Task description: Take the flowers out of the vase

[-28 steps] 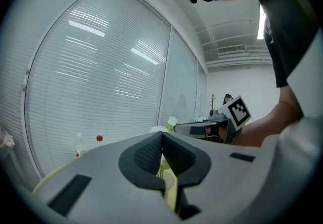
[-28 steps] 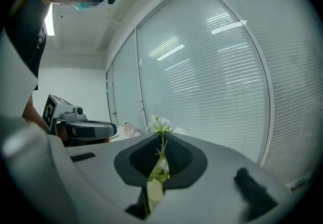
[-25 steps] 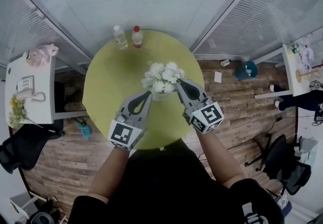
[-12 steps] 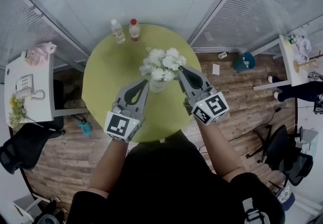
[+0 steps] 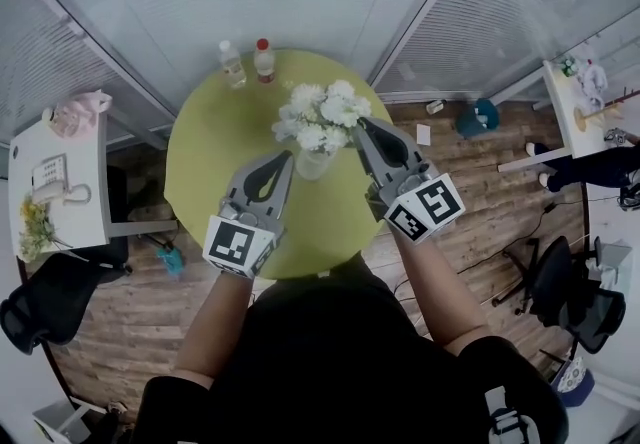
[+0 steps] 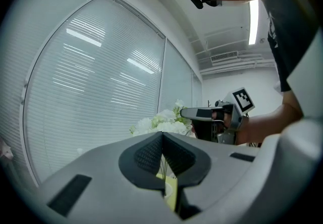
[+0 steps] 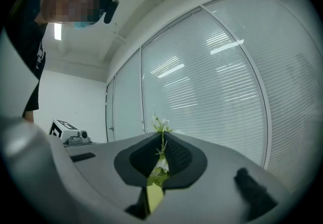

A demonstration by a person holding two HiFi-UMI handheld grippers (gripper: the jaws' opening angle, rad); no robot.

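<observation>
The right gripper (image 5: 360, 128) is clamped on the flowers (image 5: 322, 118). Its own view shows a thin green stem (image 7: 162, 151) pinched between the pads, with a small white sprig standing above them. It reaches in at the bunch's 3 o'clock. The blooms sit just over the vase (image 5: 312, 166), near the middle of the table (image 5: 215, 167). The left gripper view shows stems running down into the glass, so the bunch is not out yet.

The left gripper (image 5: 286, 158) lies at the vase's 9 o'clock with its tips together. They look to touch the glass, but I cannot tell whether they pinch its rim.

The grip seems to catch only one or a few stems. A lift could therefore draw out that sprig and leave the rest, or snap the stem. If the stems bind at the neck, the vase could rise with them or tip over, more likely if the left gripper is not really holding it. The bottles (image 5: 232, 63) at the table's 11 o'clock edge stand well apart and look safe.

The vase is clear, smooth glass, narrow and probably slippery for the pads. The flowers are white, ruffled, rounded heads on thin, wiry stems. The table is round and matte yellow-green. The pads are dark and cross-hatched, set in smooth grey shells.
</observation>
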